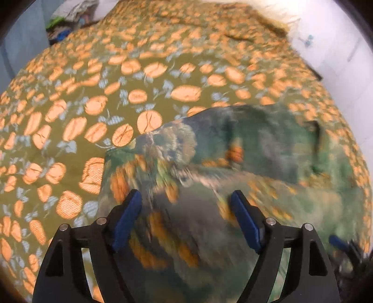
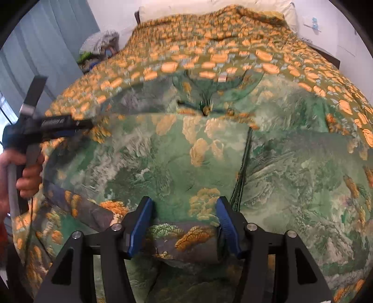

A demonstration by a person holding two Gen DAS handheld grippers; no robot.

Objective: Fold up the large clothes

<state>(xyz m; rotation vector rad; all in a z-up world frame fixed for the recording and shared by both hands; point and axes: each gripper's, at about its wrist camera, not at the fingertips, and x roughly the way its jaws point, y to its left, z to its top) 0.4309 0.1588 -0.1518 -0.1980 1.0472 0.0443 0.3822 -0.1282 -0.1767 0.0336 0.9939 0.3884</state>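
Observation:
A large green garment [image 2: 177,158] with a landscape print in grey and orange lies spread on the bed, its neckline [image 2: 205,102] at the far side. In the left wrist view the garment [image 1: 256,144] is blurred. My left gripper [image 1: 186,200] is open, with cloth lying between and below its blue pads. It also shows at the left of the right wrist view [image 2: 53,123], held in a hand. My right gripper [image 2: 184,209] is open over the garment, with a folded grey-and-orange part of it [image 2: 186,237] between its blue pads [image 2: 139,223].
The bed has an olive cover [image 1: 116,93] printed with orange shapes. A pile of things [image 2: 98,46] sits beside the bed at the far left, by a blue-grey curtain [image 2: 46,46]. A white pillow [image 2: 289,14] and white wall lie at the head.

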